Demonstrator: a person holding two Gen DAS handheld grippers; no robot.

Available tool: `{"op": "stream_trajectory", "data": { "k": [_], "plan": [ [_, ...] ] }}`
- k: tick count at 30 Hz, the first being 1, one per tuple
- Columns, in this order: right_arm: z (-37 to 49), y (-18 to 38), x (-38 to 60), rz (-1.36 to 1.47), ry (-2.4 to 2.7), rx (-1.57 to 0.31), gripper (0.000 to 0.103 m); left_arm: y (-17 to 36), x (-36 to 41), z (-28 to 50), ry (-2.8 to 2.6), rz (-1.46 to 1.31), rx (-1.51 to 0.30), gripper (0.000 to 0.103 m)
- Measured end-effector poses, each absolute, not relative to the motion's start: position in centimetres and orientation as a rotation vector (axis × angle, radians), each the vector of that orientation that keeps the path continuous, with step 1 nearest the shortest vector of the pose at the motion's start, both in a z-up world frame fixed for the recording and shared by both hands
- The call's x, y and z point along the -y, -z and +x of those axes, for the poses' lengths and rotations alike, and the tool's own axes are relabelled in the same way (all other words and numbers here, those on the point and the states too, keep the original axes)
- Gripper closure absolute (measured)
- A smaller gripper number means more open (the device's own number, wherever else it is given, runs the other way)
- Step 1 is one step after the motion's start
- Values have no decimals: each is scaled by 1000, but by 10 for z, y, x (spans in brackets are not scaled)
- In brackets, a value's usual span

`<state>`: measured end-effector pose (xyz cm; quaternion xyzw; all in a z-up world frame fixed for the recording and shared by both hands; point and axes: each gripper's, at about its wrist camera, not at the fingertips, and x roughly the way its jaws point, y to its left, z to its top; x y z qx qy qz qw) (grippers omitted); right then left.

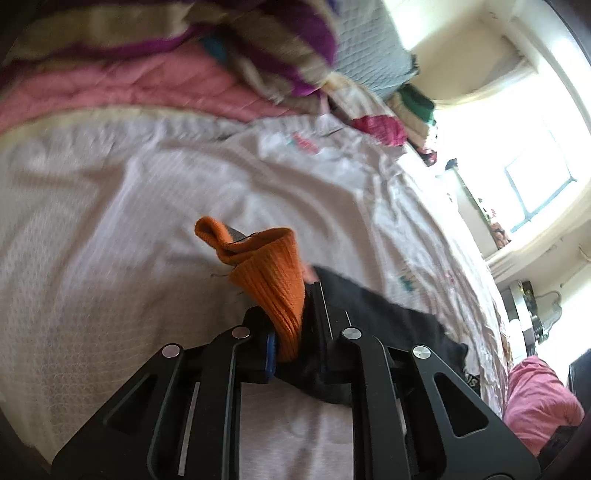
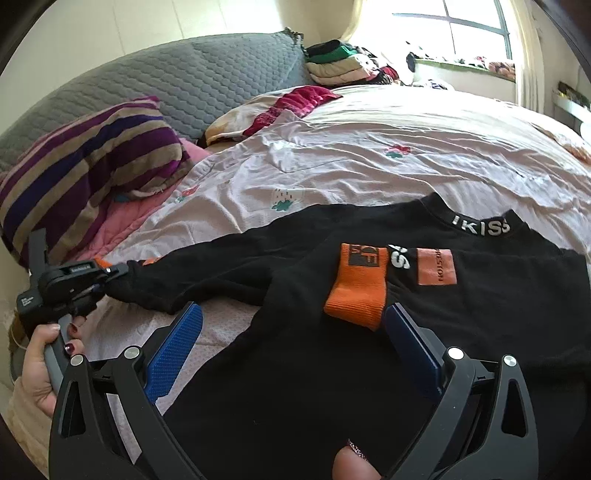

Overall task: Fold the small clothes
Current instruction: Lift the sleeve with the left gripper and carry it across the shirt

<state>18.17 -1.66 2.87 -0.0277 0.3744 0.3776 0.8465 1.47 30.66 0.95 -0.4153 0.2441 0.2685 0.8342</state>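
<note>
A black sweater with a lettered collar lies flat on the white bedsheet. One sleeve is folded across its chest and ends in an orange cuff. My right gripper hovers open over the sweater, its blue pads wide apart and the folded cuff just off the right fingertip. The other sleeve stretches left to my left gripper, held by a hand. In the left wrist view the left gripper is shut on that sleeve's orange cuff, with the black sleeve trailing right.
A purple-striped pillow and pink blanket lie at the left. Behind them is a grey quilted cushion. A red garment and a stack of folded clothes sit at the far side, below a bright window.
</note>
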Motion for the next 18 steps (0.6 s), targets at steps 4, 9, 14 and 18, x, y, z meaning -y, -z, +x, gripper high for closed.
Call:
{"op": "stream_trajectory", "data": {
  "k": [4, 9, 14, 18],
  "plan": [
    [188, -34, 31, -30, -766, -778, 5, -35, -294, 30, -498, -836, -489, 97],
    [196, -40, 51, 1, -721, -767, 5, -63, -268, 64, -392, -766, -490, 97],
    [206, -43, 72, 42, -670, -775, 5, -77, -245, 95, -320, -701, -515, 98],
    [210, -44, 91, 68, -621, -763, 5, -88, -227, 122, -269, -628, -534, 98]
  ]
}}
